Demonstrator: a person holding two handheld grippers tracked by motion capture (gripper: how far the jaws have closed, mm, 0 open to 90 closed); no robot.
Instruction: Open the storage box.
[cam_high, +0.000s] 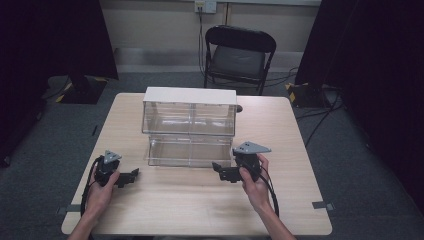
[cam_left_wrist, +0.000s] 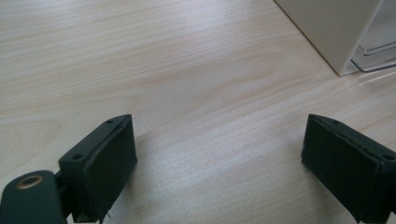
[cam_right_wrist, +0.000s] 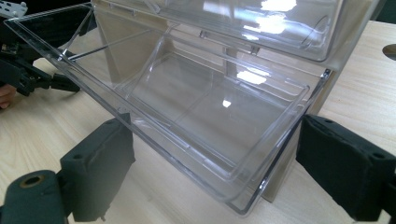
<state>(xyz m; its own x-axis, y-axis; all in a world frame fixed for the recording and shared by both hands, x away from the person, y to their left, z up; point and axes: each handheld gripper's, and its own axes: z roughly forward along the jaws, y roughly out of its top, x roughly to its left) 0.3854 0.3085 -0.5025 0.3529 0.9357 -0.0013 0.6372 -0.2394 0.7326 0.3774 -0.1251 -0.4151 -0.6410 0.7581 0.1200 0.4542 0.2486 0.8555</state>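
A white-framed cabinet (cam_high: 189, 95) with clear plastic drawers stands at the middle of the wooden table (cam_high: 280, 200). Its lower drawer (cam_high: 189, 151) is pulled out toward me and empty. In the right gripper view this drawer (cam_right_wrist: 196, 107) spreads wide, and its near corner sits between the jaws without touching them. My right gripper (cam_high: 216, 167) (cam_right_wrist: 215, 163) is open, just right of the drawer's front. To the front left of the drawer, my left gripper (cam_high: 134, 175) (cam_left_wrist: 219, 154) rests low over bare wood, open and holding nothing. The cabinet's white corner (cam_left_wrist: 336, 32) shows at that view's upper right.
A black folding chair (cam_high: 239, 52) stands behind the table, with cables on the floor to its right. Dark curtains hang at both sides. A small dark round spot (cam_high: 240, 108) marks the table by the cabinet's right rear. Bare table lies in front of both grippers.
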